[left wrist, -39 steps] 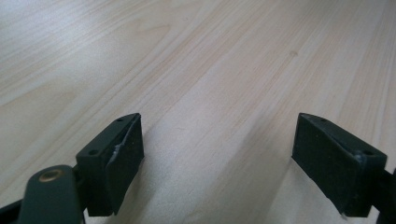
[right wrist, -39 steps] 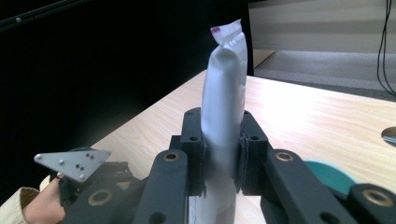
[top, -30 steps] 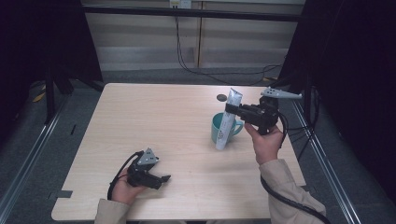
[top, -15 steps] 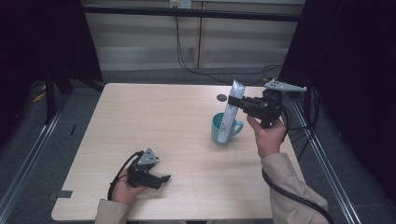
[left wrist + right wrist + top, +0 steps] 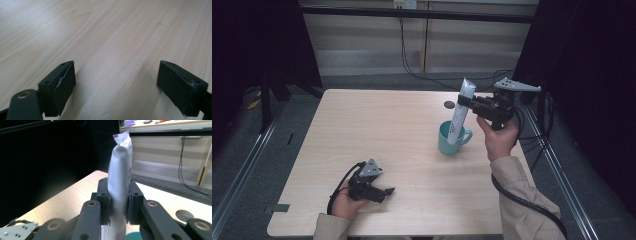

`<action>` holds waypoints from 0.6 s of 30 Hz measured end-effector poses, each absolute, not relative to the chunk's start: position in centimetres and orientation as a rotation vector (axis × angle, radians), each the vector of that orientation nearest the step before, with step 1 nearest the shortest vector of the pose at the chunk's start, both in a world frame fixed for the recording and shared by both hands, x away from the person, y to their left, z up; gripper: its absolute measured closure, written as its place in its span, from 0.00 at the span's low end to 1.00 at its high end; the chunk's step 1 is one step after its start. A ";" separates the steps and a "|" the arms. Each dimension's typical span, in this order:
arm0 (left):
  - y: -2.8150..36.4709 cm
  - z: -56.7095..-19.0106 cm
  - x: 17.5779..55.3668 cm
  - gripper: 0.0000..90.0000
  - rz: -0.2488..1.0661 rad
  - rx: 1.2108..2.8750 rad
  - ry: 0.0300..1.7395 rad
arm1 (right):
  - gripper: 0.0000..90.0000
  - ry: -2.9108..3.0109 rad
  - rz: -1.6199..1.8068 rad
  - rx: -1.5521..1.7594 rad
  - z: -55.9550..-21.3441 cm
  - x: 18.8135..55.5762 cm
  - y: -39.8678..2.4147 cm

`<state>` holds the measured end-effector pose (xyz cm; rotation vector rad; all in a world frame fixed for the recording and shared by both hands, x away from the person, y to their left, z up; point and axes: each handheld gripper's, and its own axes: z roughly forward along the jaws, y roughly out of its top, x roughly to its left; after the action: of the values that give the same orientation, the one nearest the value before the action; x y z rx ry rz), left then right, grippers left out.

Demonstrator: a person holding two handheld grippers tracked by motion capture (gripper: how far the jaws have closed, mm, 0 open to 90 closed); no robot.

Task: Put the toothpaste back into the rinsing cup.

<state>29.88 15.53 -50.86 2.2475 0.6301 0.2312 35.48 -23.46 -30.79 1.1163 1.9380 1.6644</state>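
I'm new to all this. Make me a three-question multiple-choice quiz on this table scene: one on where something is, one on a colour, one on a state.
1. Where is the lower end of the white tube?
A. Inside the mug
B. Flat on the table
C. On the floor

2. What colour is the mug?
A. Red
B. Teal
C. Yellow

3. How do the jaws of the left gripper stand?
A. Clamped on the tube
B. Clamped on the mug
C. Apart, with bare table between them

Answers: 1 A, the high view shows the tube's end in the mug, its upper part clamped in the right gripper; 2 B, it is blue-green; 3 C, wood shows between them.
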 end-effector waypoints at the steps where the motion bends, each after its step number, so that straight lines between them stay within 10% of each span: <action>1: 15.5 -50.9 29.9 0.17 0.231 2.248 0.630 | 0.85 1.934 1.661 1.119 -30.8 35.6 -23.5; 18: 15.5 -50.8 29.9 0.17 0.230 2.250 0.629 | 0.85 1.879 1.580 1.141 -31.4 37.1 -23.9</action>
<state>29.89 15.54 -50.85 2.2501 0.6292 0.2302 37.10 -23.87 -31.37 1.1411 1.8790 1.5802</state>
